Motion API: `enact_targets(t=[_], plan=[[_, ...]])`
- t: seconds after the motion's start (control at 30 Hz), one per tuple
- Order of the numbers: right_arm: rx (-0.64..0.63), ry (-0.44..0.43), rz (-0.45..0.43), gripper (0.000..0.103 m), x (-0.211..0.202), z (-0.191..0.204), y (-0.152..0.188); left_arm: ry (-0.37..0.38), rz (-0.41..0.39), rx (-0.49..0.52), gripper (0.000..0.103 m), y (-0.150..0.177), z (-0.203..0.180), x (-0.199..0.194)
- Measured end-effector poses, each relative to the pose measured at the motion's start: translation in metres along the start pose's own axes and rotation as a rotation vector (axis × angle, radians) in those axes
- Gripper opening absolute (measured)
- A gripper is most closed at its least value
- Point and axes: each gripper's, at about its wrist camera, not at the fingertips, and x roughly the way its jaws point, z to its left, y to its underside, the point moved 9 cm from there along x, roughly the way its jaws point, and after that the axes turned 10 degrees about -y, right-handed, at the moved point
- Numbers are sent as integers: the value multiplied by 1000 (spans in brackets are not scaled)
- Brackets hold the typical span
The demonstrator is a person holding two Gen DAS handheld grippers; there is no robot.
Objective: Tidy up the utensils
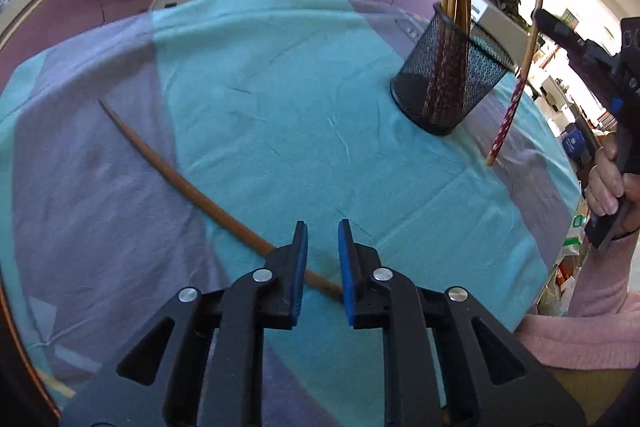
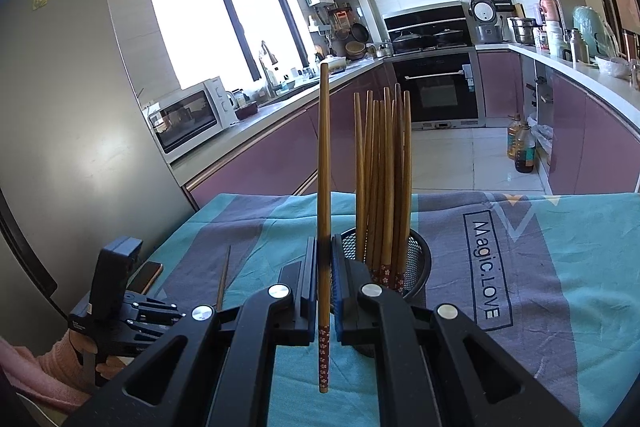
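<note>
The jaws of the left gripper (image 1: 323,259) are standing a little apart and empty, with a loose chopstick (image 1: 188,187) lying on the cloth-covered counter (image 1: 280,87) and passing under the gap between them. The pads are not pressing on it. The jaws of the right gripper (image 2: 324,283) are clenched on a second chopstick (image 2: 323,207), which is standing almost upright, its patterned red end hanging below the pads.

The nearest risk, I think, is at the left side. The loose chopstick is thin and is lying flat on soft cloth, so the pads may be closing above it, or pinching the cloth together with it and pulling the cover. It may also be rolling away when one pad is touching it first.

Farther away, the black mesh holder (image 2: 416,267) is standing just beyond the right gripper and is already carrying a bundle of chopsticks (image 2: 384,179). When the held stick is coming down, its lower end may be striking the rim or the bundle, and the light holder may be tipping over. The grip is also off-centre on a long stick, so it may be swinging between the pads.
</note>
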Motion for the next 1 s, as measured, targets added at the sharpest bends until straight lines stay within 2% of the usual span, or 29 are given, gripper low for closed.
enact_targets(t=[0.07,0.2,0.3,0.43,0.53,0.63,0.7,0.77,0.87,1.0], plan=[[-1,-4,0,6,1,2,0,-43,-54,-26,26,-10,17,-14],[-3,-8,3,6,2,2,1,-162,-124,-147,27,-25,60,-26],[-5,-7,6,6,2,3,2,-269,-108,-217,29,-32,89,-18],[-2,-6,8,6,3,2,2,-317,-48,-235,34,-32,103,-1],[-3,-5,10,6,3,2,2,-322,-16,-231,35,-28,104,14],[-2,-6,11,6,3,1,2,-332,-26,-212,35,-35,98,17],[0,-6,11,6,4,1,2,-323,-26,-192,22,-41,92,23],[1,-7,12,6,5,2,3,-316,-30,-169,16,-45,83,27],[2,-5,17,6,6,1,5,-279,-30,-134,11,-45,68,32],[3,-2,19,6,6,0,5,-293,-33,-105,11,-42,58,32]])
